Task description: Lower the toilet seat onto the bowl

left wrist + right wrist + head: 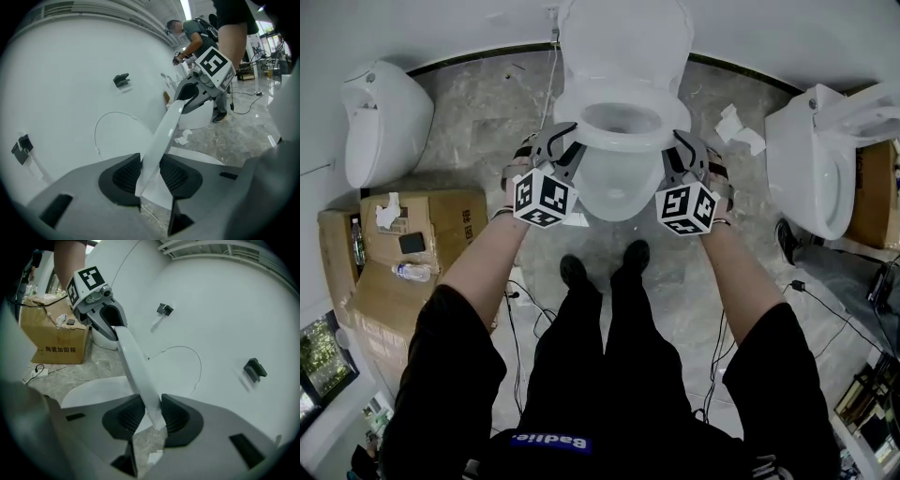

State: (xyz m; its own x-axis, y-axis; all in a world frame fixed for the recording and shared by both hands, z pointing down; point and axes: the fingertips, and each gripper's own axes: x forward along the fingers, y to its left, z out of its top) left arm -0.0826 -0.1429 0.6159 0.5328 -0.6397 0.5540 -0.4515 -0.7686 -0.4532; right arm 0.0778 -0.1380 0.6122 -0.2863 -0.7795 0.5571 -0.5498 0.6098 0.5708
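Left gripper (150, 176) and right gripper (150, 416) each clamp 1 side edge of the toilet seat (164, 129), which hangs tilted just above the bowl (89, 392). Lower both sides evenly; release only once it rests flat.

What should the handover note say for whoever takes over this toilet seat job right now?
Grip: left tongs shut on the toilet seat at its left side; right tongs shut on its right side.
Position: seat held above the bowl, not resting on it; lid up behind.
Done: seat gripped on both sides.
Left: ease it down onto the bowl, then release.
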